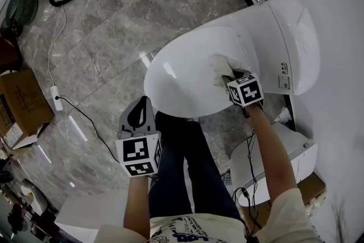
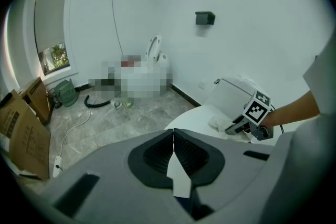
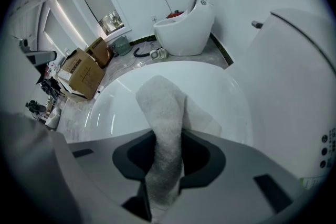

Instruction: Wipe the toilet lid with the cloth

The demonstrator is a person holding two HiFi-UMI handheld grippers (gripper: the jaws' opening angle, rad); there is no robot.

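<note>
Grey left gripper (image 1: 142, 102) and right gripper (image 1: 228, 78), black-white marker cubes (image 1: 138, 155); dark trousers (image 1: 182, 168).

This is looking like a sanitary-ware store room or test room: a toilet (image 1: 227, 60) and a second toilet (image 3: 184, 29) are standing on a bare stone floor (image 1: 114, 25), boxes (image 1: 23, 102) and a power strip (image 1: 56, 98) lying about.
</note>
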